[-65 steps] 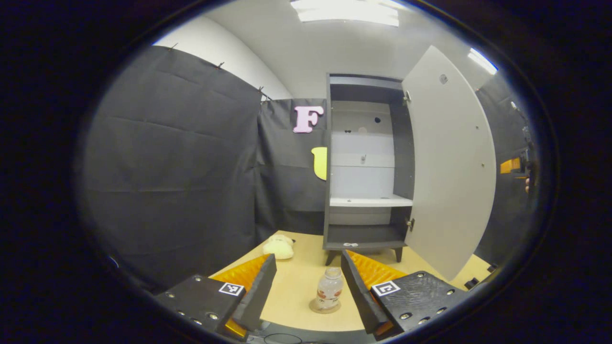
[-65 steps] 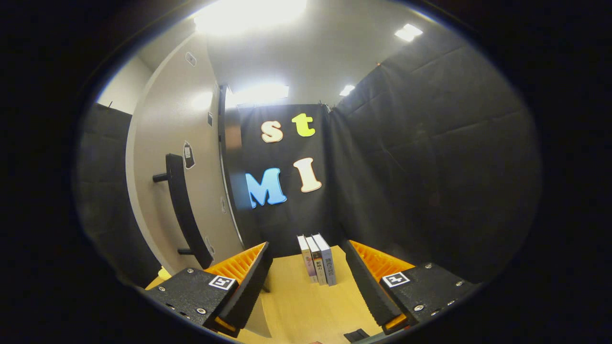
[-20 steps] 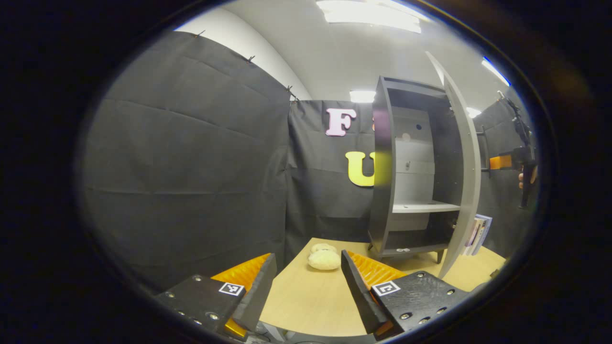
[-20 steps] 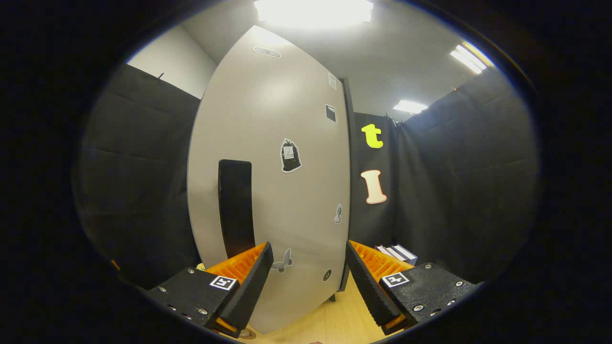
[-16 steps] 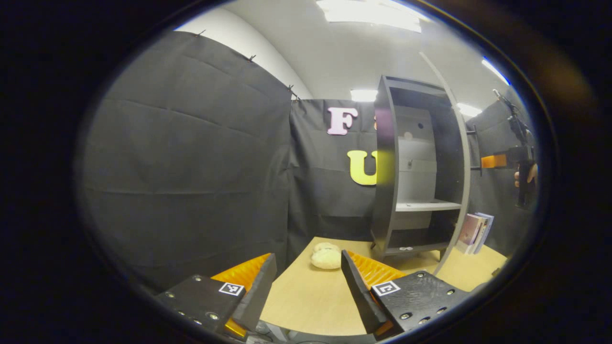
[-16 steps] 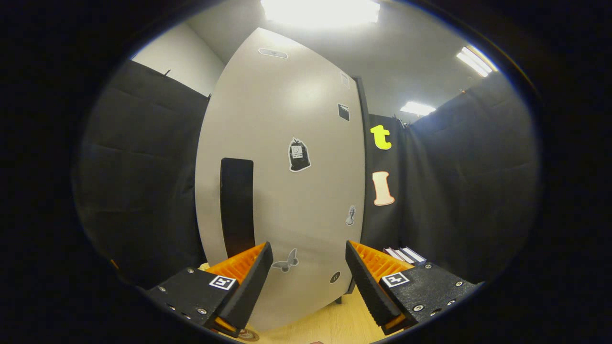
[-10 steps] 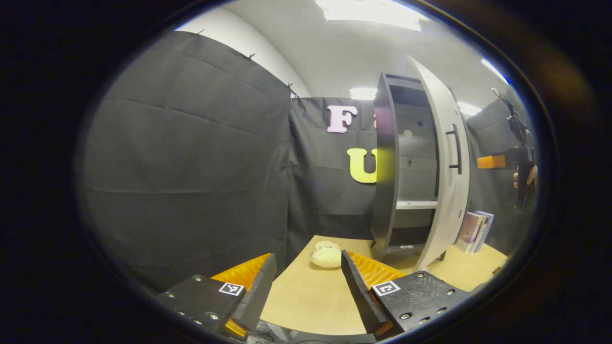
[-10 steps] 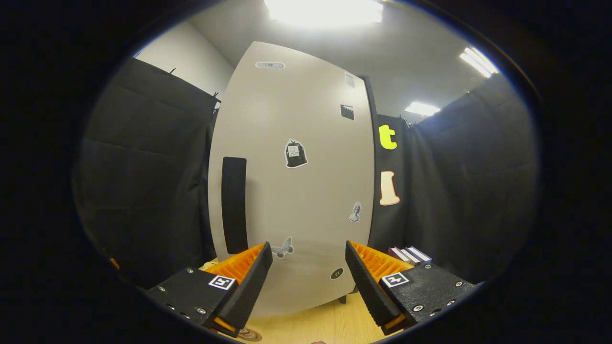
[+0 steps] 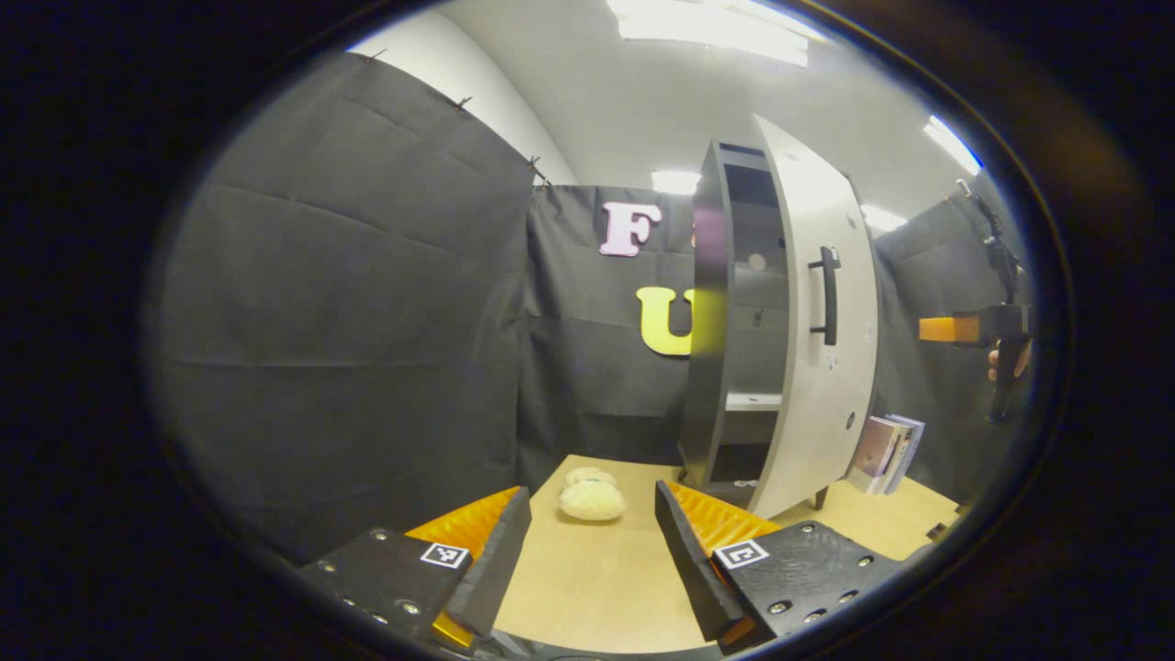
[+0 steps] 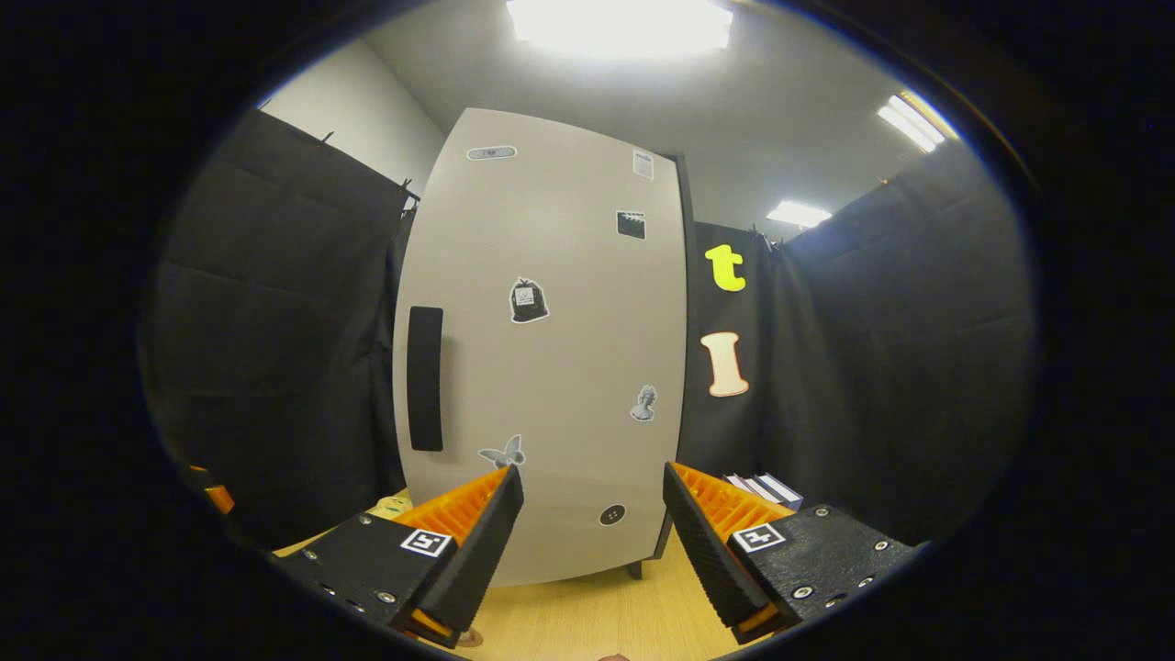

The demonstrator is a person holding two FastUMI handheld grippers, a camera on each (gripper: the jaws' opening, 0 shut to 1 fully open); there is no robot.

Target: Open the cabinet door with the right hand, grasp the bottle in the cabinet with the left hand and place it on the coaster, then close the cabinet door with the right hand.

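Black cloth walls (image 9: pixel 349 303) enclose the booth. A pale wooden bench (image 9: pixel 587 588) is lit by ceiling panels (image 10: pixel 620 23).

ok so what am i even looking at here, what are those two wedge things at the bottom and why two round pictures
Each round picture comes from a fisheye camera riding on a handheld two-finger gripper; a person holds one in each hand. The wedges at the bottom are that gripper's own fingers. Both the left gripper and the right gripper are open and hold nothing. In the left gripper view, the tall dark cabinet stands on a light wooden table, its pale grey door nearly shut. A cream plush toy lies on the table, and a few books stand beside the cabinet. The right gripper view faces the door's front and its black handle.
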